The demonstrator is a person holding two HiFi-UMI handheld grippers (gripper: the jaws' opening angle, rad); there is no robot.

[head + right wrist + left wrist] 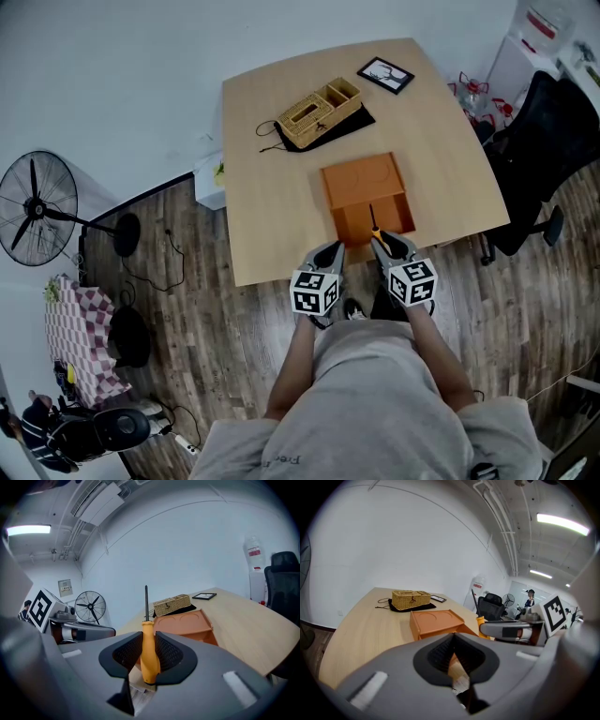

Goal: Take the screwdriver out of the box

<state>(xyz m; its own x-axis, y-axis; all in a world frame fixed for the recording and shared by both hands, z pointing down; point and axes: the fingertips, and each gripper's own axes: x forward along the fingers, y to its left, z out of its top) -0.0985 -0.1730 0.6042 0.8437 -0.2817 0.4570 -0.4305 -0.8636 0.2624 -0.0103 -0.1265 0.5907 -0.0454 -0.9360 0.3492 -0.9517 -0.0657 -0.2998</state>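
Note:
The screwdriver (pixel 149 653) has an orange handle and a thin dark shaft that points up and away from me. My right gripper (pixel 148 637) is shut on its handle. In the head view the screwdriver (pixel 375 232) is held above the near end of the open orange box (pixel 361 183), at the table's near edge. My left gripper (pixel 330 251) hovers just left of the right gripper (pixel 387 242), beside the box's near corner. The left gripper (pixel 452 637) has its jaws closed together with nothing between them. The orange box (pixel 436 623) lies ahead of it.
A wicker basket (pixel 319 112) on a black cloth and a framed picture (pixel 385 74) lie at the table's far side. A black office chair (pixel 539 159) stands right of the wooden table (pixel 272 216). A floor fan (pixel 37 206) stands far left.

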